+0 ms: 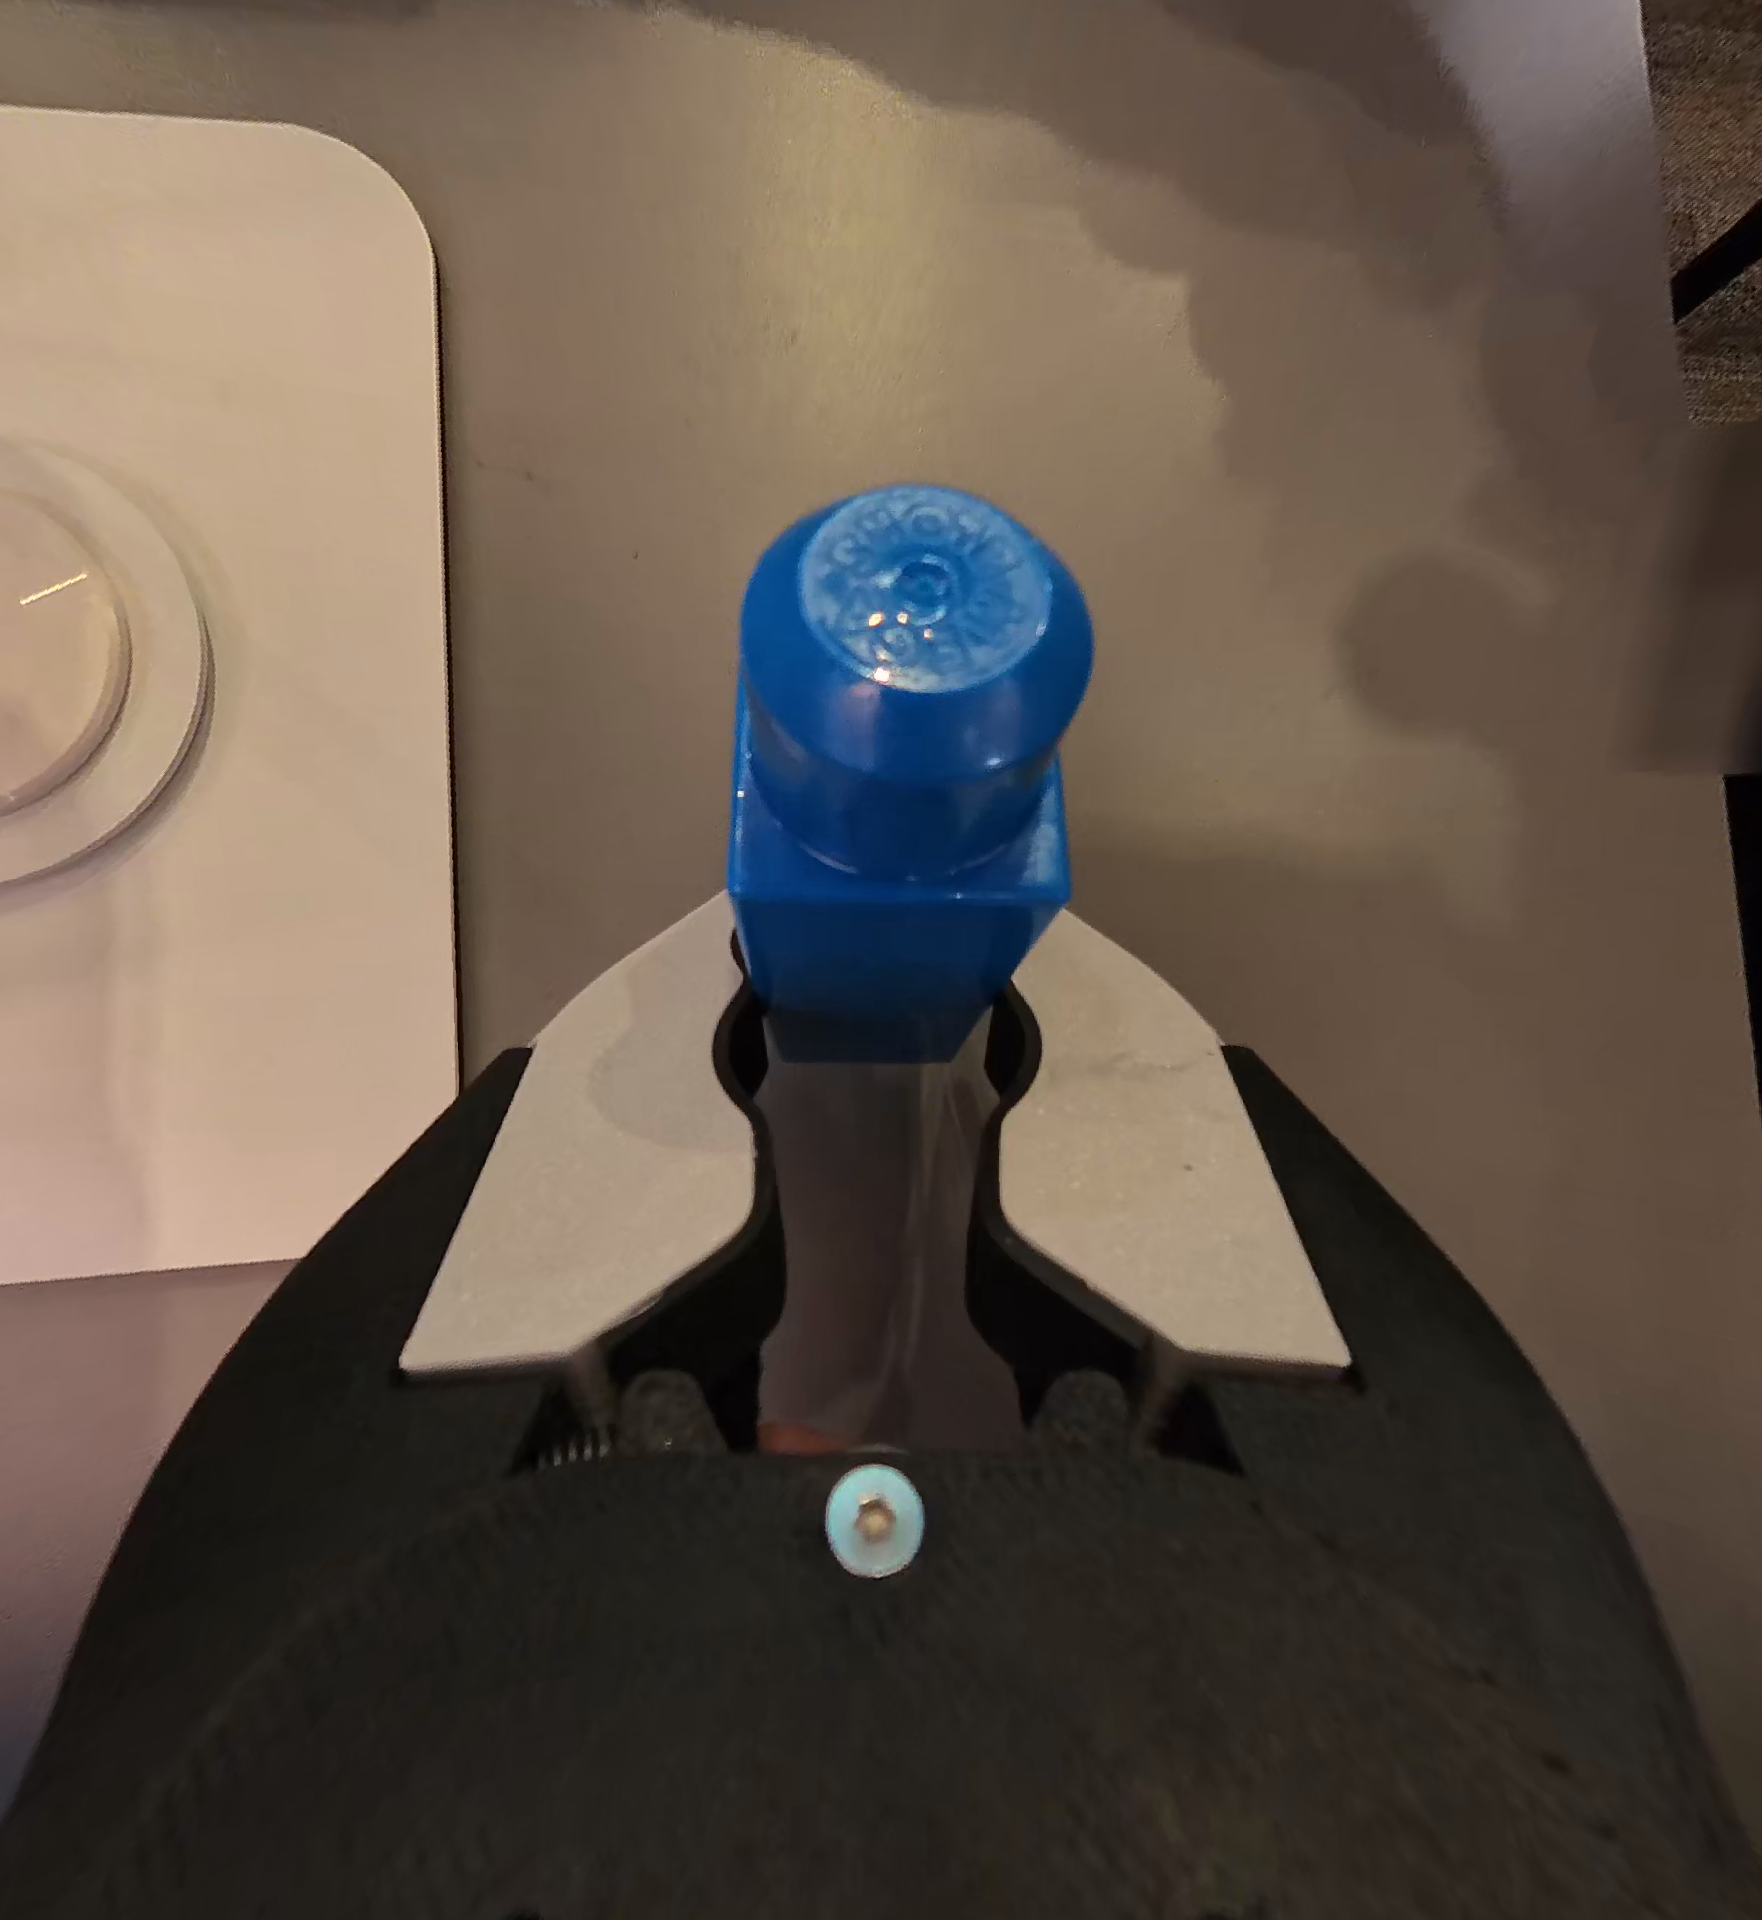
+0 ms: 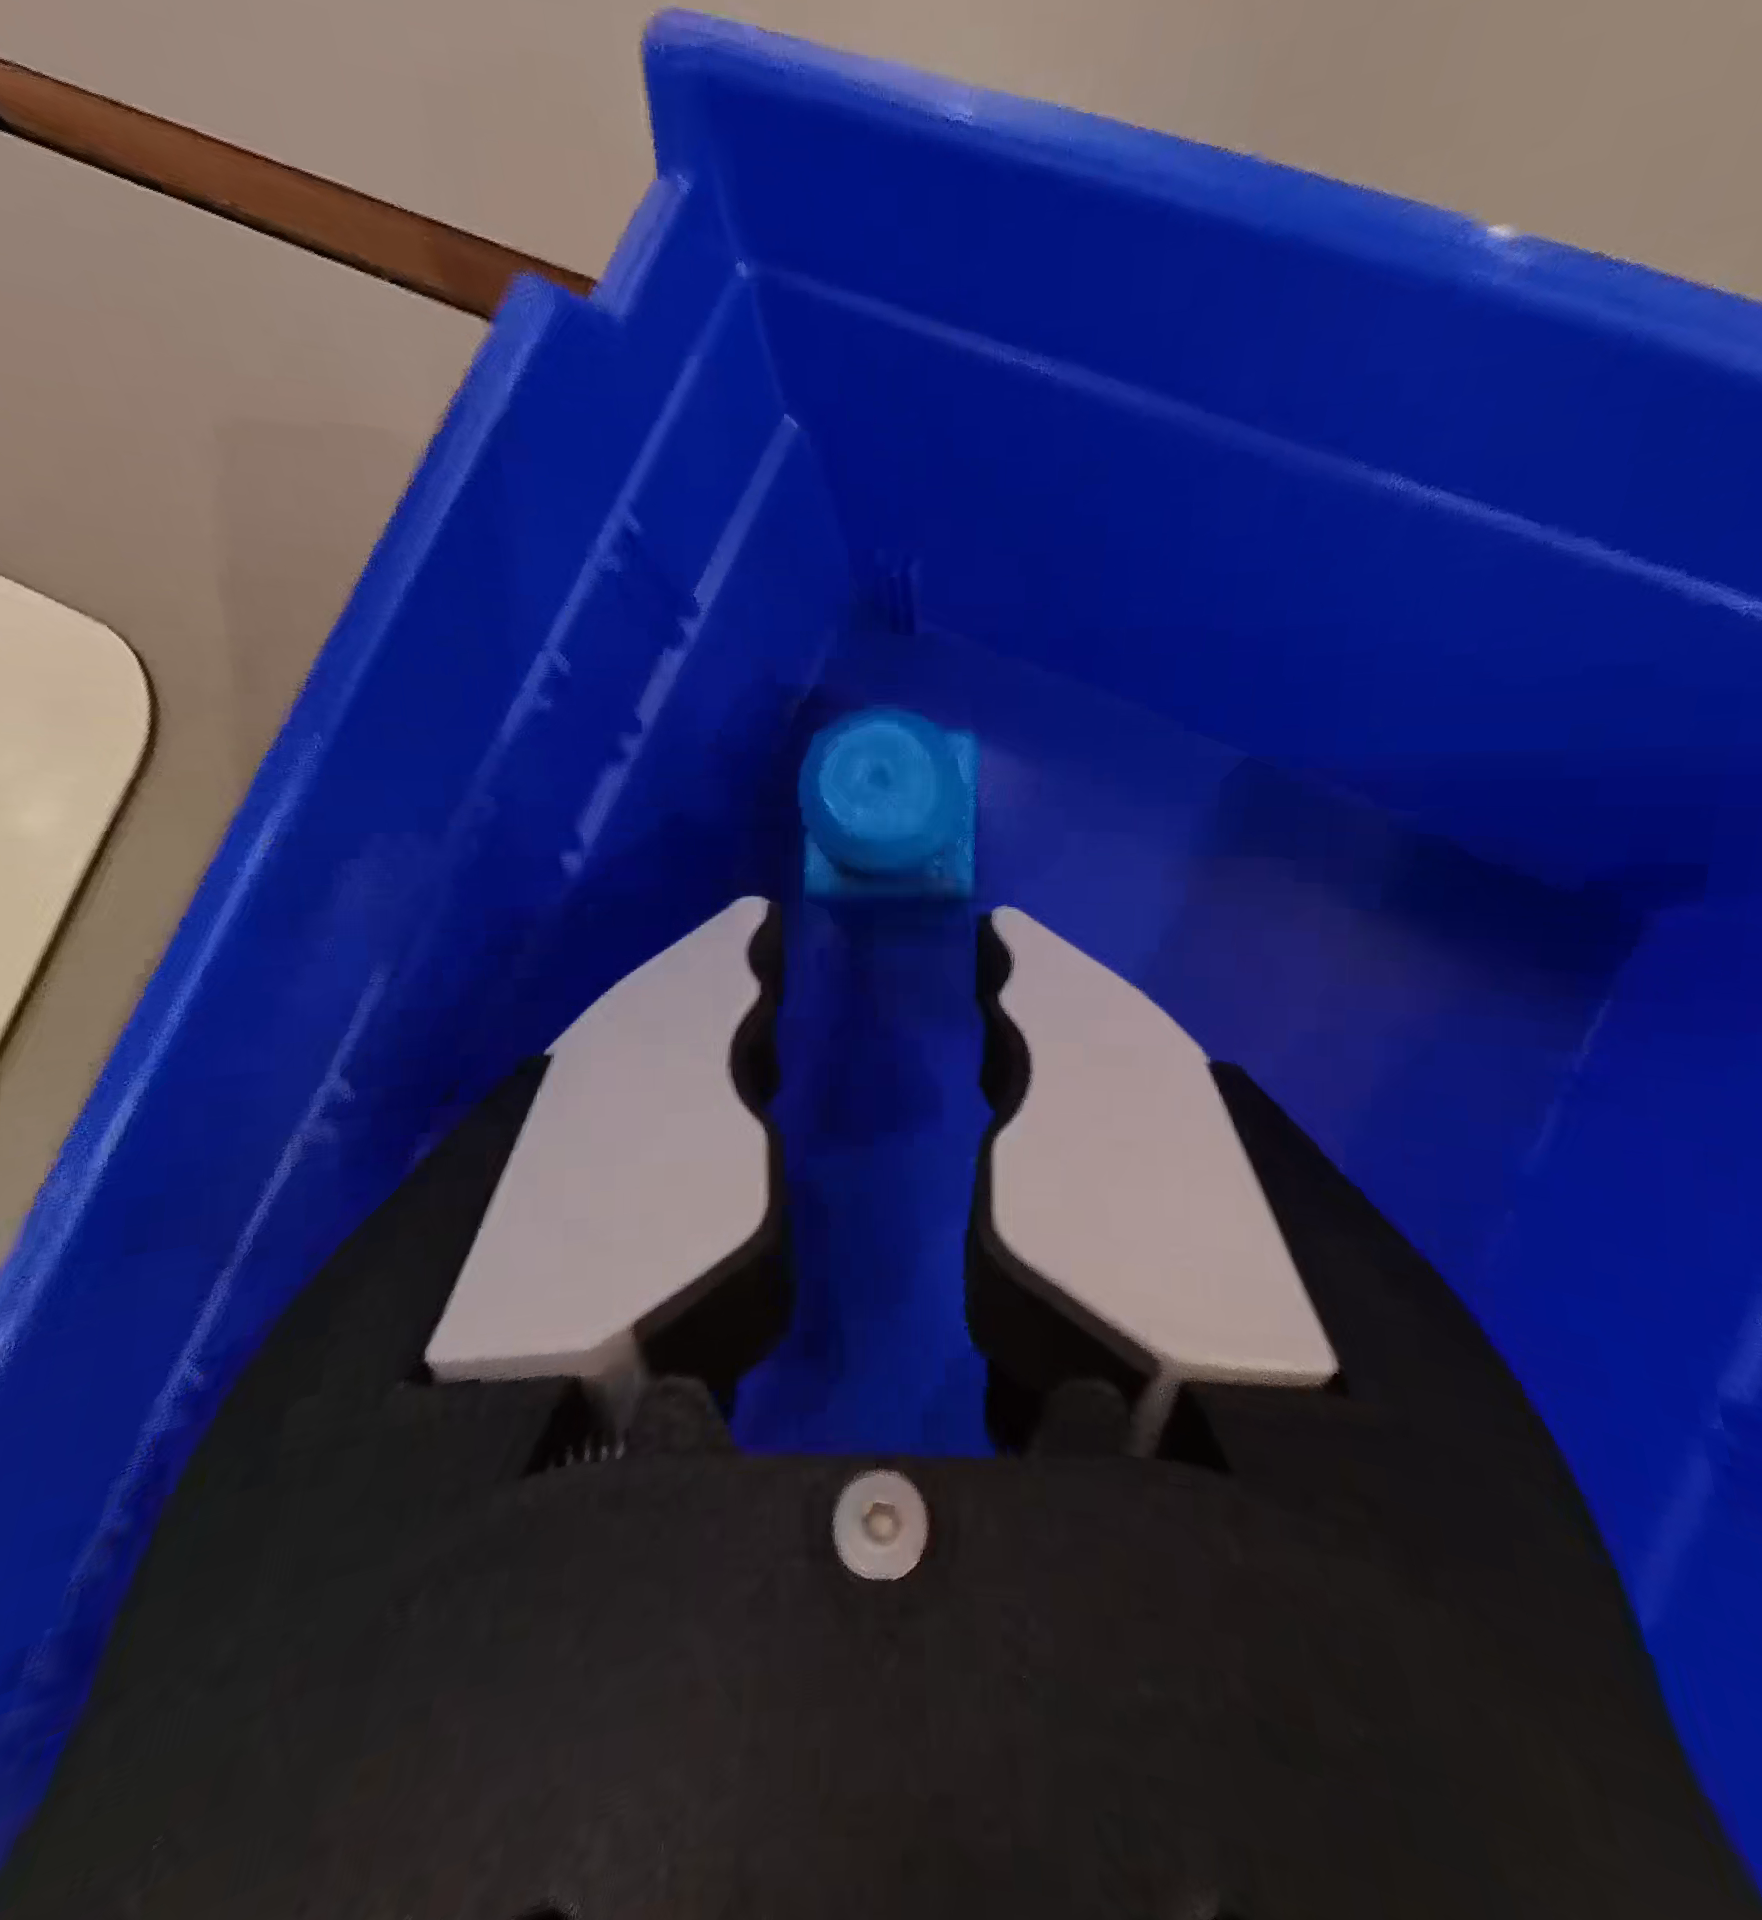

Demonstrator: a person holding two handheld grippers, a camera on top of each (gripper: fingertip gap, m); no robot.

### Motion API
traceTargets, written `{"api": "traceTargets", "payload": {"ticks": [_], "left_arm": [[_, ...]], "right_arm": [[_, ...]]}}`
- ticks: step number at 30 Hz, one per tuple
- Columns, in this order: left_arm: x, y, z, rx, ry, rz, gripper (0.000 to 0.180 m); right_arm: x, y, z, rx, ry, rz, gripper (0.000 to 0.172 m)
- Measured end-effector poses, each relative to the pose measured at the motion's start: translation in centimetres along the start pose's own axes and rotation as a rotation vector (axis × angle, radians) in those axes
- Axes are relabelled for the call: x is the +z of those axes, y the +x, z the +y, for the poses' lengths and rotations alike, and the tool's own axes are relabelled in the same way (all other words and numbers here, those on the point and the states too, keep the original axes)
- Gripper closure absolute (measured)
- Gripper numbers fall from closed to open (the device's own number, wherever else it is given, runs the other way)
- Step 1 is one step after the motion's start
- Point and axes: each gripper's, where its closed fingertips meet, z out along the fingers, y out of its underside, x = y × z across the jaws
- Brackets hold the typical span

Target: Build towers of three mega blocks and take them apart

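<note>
Two grippers each clamp one blue block. The left gripper [image 1: 877, 997] holds a blue block [image 1: 903, 831] stud-forward over the grey table [image 1: 856, 312], beside a white pad [image 1: 181, 727]. The right gripper [image 2: 877, 935] pinches a lighter blue block [image 2: 887, 821] inside the blue bin [image 2: 1272, 520]. Judging by this, blocks are being gathered; next, lift clear and align stud to socket.
</note>
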Motion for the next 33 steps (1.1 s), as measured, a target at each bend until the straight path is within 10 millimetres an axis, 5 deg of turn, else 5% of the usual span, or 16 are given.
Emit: {"api": "traceTargets", "payload": {"ticks": [3, 6, 21, 27, 33], "left_arm": [[0.1, 0.0, -0.1, 0.001, -0.001, 0.0, 0.141], [0.3, 0.1, -0.1, 0.003, -0.007, 0.001, 0.141], [0.2, -0.2, 0.1, -0.006, -0.001, 0.001, 0.141], [0.4, -0.2, 0.0, -0.007, 0.0, 0.005, 0.141], [0.2, -0.5, 0.0, -0.016, 0.016, -0.004, 0.141]], "right_arm": [[-0.7, 0.7, 1.4, -0.012, -0.044, 0.013, 0.171], [0.2, 1.4, 2.4, -0.057, -0.118, 0.073, 0.172], [4.3, -1.3, -0.9, -0.136, -0.08, 0.027, 0.172], [5.3, -0.8, -1.4, -0.187, -0.114, 0.07, 0.172], [3.7, -0.5, -1.2, -0.199, -0.151, 0.116, 0.171]]}}
